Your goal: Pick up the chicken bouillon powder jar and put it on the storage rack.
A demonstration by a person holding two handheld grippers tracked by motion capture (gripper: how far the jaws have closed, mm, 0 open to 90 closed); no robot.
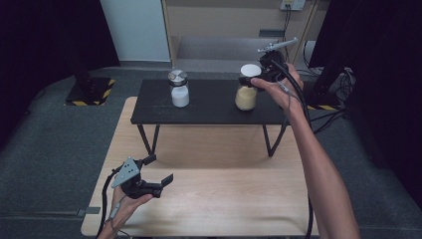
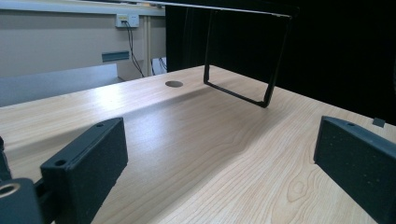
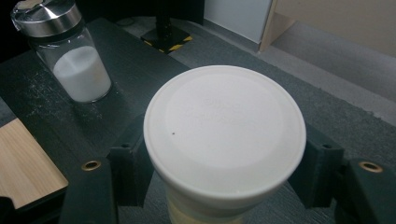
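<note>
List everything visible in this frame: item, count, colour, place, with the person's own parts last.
Jar with white lid: 1, tan contents, right on the black shelf, gripped.
Shaker with metal cap: 1, clear, white contents, left on the shelf.
Black shelf: 1, black, at the table's far side.
Wooden table: 1, light wood, centre.
Left tongs: 1, black, open, over the table's near left.
Right tongs: 1, black, shut on the jar.

Two black handheld tools are seen, each carried by a bare, sleeveless forearm. The left tool [image 1: 158,171] is topped by a grey three-cornered plate, and a black cable is trailed from it. Its jaws are faced with dark, finely textured pads [image 2: 105,156]. Brass-ringed screw holes are set into the right tool [image 3: 224,175].
</note>
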